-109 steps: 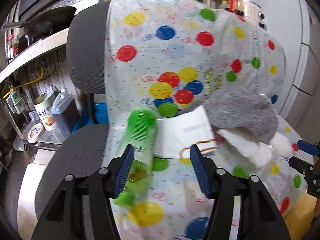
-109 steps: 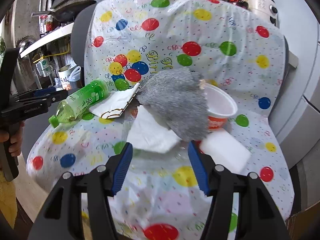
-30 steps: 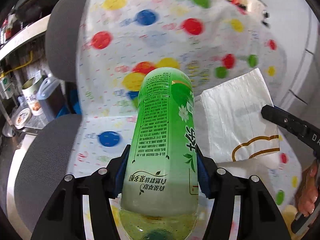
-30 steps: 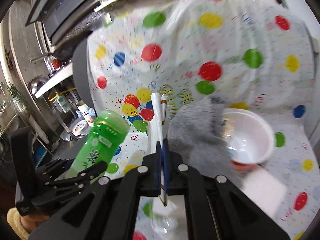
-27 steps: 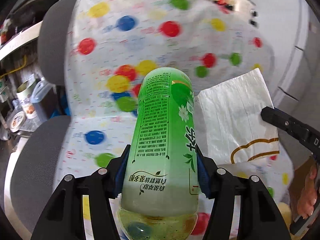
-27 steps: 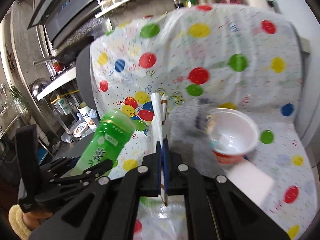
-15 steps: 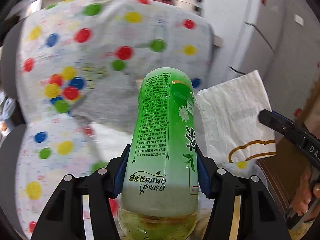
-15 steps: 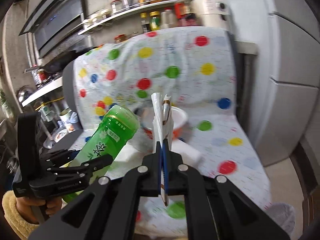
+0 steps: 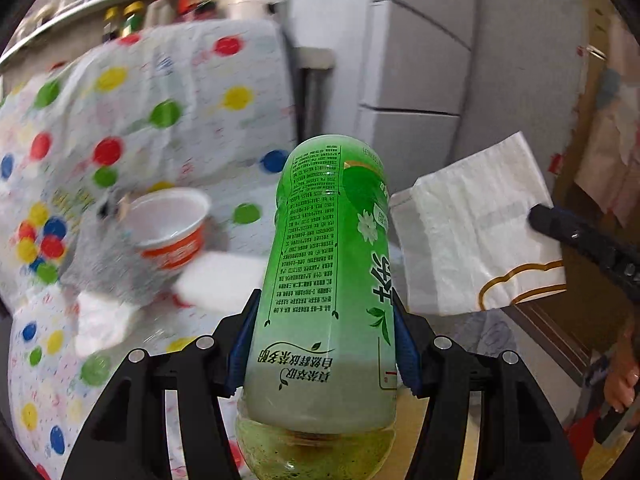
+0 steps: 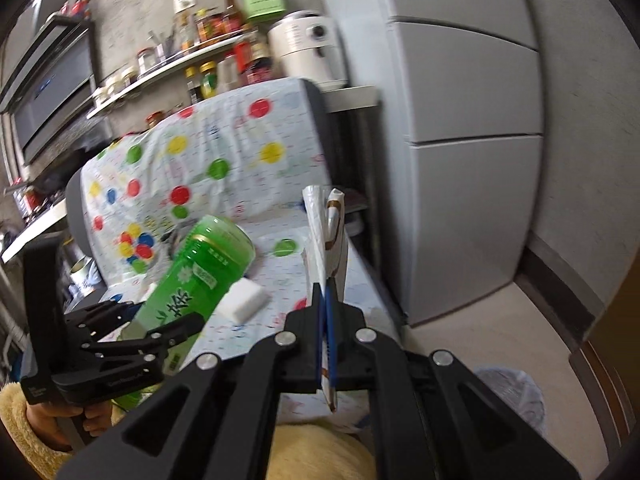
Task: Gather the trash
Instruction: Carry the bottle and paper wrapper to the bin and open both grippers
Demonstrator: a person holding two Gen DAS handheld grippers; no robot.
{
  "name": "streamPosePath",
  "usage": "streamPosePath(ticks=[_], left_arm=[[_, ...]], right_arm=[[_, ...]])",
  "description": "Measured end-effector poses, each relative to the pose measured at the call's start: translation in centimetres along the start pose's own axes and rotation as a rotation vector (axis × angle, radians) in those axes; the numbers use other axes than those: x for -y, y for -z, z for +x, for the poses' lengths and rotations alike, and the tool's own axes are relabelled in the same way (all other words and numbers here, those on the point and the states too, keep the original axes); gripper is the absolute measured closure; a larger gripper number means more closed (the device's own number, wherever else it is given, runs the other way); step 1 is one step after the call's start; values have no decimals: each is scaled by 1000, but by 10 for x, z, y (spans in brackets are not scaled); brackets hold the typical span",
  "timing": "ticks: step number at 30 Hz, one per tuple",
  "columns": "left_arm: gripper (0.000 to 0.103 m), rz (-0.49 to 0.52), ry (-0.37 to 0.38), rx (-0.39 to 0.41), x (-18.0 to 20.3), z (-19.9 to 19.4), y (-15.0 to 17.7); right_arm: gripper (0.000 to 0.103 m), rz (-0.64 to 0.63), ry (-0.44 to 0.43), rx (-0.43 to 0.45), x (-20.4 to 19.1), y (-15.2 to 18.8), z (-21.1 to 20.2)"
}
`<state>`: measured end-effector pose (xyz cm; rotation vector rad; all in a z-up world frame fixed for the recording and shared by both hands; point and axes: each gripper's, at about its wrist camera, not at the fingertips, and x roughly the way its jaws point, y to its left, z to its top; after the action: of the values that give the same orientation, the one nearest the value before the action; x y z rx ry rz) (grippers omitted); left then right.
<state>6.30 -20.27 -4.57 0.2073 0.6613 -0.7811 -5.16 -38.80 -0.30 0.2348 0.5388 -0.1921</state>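
We see the left hand-held gripper clamped on the green bottle, the right hand-held gripper pinching the white paper bag; blurred, seemingly a bin sits lower right.

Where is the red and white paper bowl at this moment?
In the left wrist view the paper bowl lies tilted on the polka-dot chair cover, left of the green bottle, between the grey fluffy cloth and a white sponge.
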Motion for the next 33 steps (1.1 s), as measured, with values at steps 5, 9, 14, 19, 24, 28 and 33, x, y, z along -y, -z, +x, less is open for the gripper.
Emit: streamPosePath(ticks=[5,9,14,19,24,28,33], left_arm=[[44,-1,97,23,11,-3,-3],[44,4,87,2,16,-1,1],[44,43,133,-32,54,17,9],[44,94,230,-100,108,51,22],[43,157,309,-181,163,94,34],[43,218,338,-224,200,121,39],[43,267,334,-266,230,152,46]], right_arm=[[101,67,53,22,35,9,-20],[101,98,116,29,58,19,-34],[101,140,222,-2,88,40,-47],[101,218,327,-43,125,70,-62],[101,296,391,-75,156,103,-67],[101,350,422,-128,181,127,-60],[101,402,449,-176,209,150,-50]])
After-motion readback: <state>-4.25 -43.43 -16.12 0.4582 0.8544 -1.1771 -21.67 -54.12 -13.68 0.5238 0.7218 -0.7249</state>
